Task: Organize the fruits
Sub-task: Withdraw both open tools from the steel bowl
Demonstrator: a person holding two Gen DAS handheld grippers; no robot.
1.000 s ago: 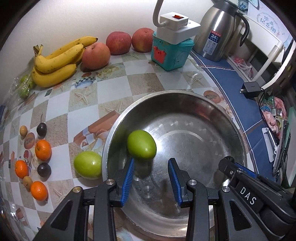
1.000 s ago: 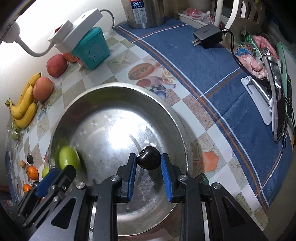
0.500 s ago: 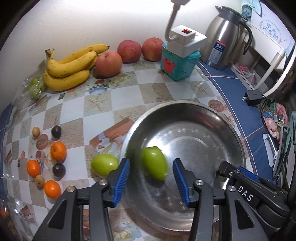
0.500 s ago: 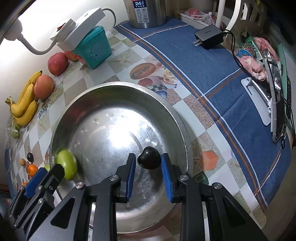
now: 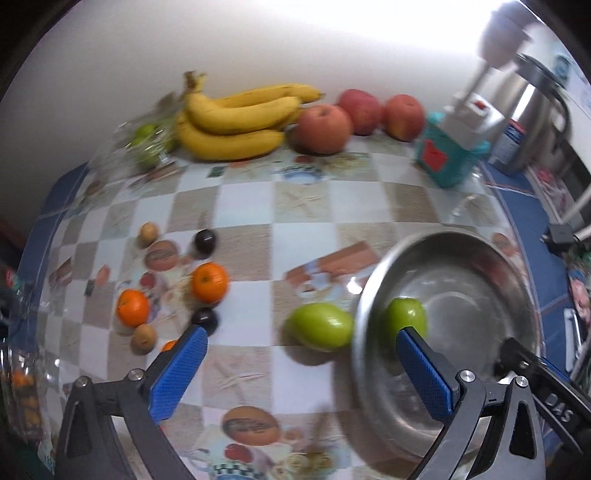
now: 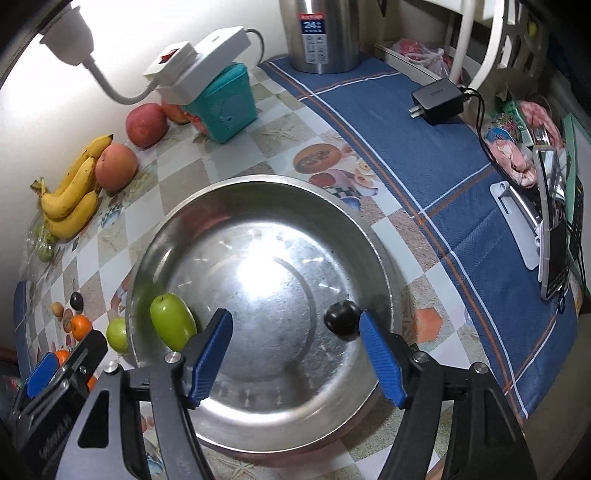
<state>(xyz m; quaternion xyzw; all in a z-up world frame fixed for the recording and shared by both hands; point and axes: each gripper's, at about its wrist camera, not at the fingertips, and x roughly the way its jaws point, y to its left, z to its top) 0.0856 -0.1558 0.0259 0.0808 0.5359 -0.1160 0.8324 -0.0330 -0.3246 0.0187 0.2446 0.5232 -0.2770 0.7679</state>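
While both tongs are spreading apart, we are finishing drop step: green fruit (image 6: 173, 326) and dark plum (image 6: 341, 319) lying loose in steel bowl (image 6: 258, 184). Left tongs (image 5: 301, 363) released, right tongs (image 6: 295, 354) released (nothing gripped). Next we are likely needing second green fruit (image 5: 320, 326), lying on table (image 5: 303, 206) just beside bowl.

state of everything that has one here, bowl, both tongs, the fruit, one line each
left tongs: open, just opened wide, nothing between them
right tongs: open, just opened, dark fruit by one pad, not gripped
steel bowl: upright, holds two fruits
green fruit in bowl: loose, near the rim
dark fruit: loose in the bowl
second green fruit: on the table, outside the bowl
thermos: upright
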